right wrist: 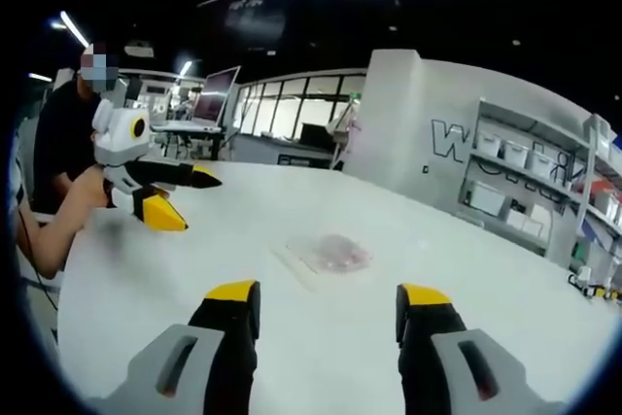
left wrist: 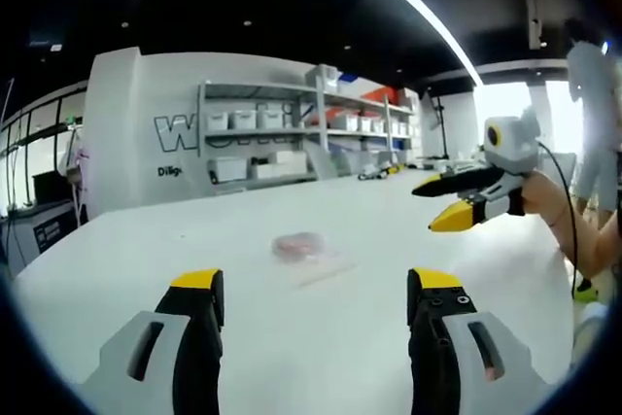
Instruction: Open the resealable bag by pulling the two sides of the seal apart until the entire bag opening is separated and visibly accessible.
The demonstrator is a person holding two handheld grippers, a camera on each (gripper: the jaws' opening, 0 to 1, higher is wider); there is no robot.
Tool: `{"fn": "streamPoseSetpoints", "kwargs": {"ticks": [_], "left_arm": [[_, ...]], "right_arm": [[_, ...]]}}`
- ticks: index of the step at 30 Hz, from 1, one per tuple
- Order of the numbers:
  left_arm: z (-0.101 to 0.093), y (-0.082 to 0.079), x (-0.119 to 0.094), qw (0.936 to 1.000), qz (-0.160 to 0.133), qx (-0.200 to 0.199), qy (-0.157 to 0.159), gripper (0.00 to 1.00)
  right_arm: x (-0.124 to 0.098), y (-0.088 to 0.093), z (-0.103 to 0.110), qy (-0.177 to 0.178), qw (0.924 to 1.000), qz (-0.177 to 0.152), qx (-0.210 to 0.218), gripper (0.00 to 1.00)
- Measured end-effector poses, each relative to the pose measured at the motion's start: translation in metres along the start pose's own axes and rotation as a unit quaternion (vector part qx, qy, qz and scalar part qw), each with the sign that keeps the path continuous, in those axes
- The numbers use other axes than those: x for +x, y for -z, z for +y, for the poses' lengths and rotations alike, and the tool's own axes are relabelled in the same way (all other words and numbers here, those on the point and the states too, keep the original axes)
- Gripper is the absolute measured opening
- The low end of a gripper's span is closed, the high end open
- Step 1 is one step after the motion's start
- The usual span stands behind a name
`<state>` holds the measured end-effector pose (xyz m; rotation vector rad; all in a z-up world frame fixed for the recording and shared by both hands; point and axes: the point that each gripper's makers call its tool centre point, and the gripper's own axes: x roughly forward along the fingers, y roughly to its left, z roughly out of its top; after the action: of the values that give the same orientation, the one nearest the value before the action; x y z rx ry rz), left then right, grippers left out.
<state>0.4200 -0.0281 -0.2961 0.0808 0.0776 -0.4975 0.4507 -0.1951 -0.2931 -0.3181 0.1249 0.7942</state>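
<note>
Clear bag [left wrist: 303, 248] [right wrist: 330, 254]: flat on white surface [left wrist: 389, 221] [right wrist: 292, 201], pinkish contents inside, untouched.
Left gripper [left wrist: 316, 293] [right wrist: 185, 196]: jaws apart, empty, above surface short of bag.
Right gripper [right wrist: 326, 303] [left wrist: 445, 203]: jaws apart, empty, near bag.

We see the clear plastic resealable bag [left wrist: 303, 252] [right wrist: 328, 255] mid-frame on the wide white table [left wrist: 321, 337] [right wrist: 321, 337], with metal storage shelves [left wrist: 301, 133] behind it.
</note>
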Motion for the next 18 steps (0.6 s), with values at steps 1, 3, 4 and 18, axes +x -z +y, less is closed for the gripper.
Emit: {"fn": "streamPoseSetpoints", "kwargs": {"ticks": [1, 3, 4, 18], "left_arm": [[-0.0002, 0.0, -0.0001, 1.0, 0.0, 0.0, 0.0, 0.76], [-0.0008, -0.0006, 0.0, 1.0, -0.001, -0.001, 0.002, 0.76], [-0.0009, -0.0013, 0.0, 1.0, -0.003, -0.001, 0.002, 0.76], [-0.0004, -0.0006, -0.0006, 1.0, 0.0, 0.0, 0.001, 0.76]], "right_arm": [[0.0003, -0.0005, 0.0001, -0.001, 1.0, -0.001, 0.002, 0.55], [0.0012, -0.0004, 0.0005, -0.003, 1.0, 0.001, 0.003, 0.55], [0.0016, -0.0004, 0.0006, -0.003, 1.0, 0.002, 0.001, 0.55], [0.0086, -0.0028, 0.0027, -0.01, 0.9998, 0.014, -0.012, 0.53]]}}
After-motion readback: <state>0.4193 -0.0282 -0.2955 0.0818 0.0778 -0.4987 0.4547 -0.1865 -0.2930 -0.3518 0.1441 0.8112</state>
